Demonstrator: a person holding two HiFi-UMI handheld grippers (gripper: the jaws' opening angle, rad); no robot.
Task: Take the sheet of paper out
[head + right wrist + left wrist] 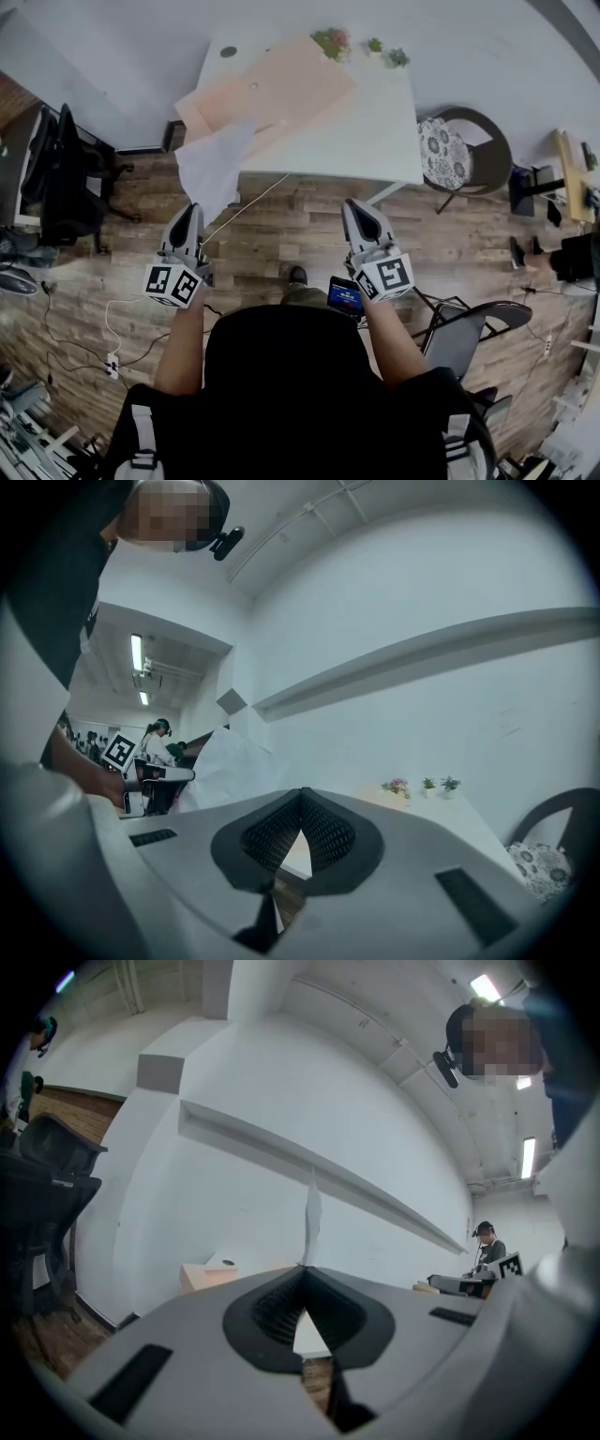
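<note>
A white sheet of paper [211,167] hangs in the air just off the front left corner of the white table [375,131], and my left gripper [190,208] is shut on its lower edge. In the left gripper view the sheet [312,1213] rises edge-on from the closed tips of that gripper [304,1267]. A peach envelope [272,89] lies on the table behind it. My right gripper [354,204] is held over the wooden floor before the table, apart from the sheet. Its tips [301,790] meet and hold nothing. The sheet [230,766] shows at its left.
Small potted plants [333,42] stand at the table's far edge. A patterned round chair [469,150] sits to the table's right and a black office chair [66,178] to the left. A grey chair [469,337] is near my right elbow. Cables [112,328] lie on the floor.
</note>
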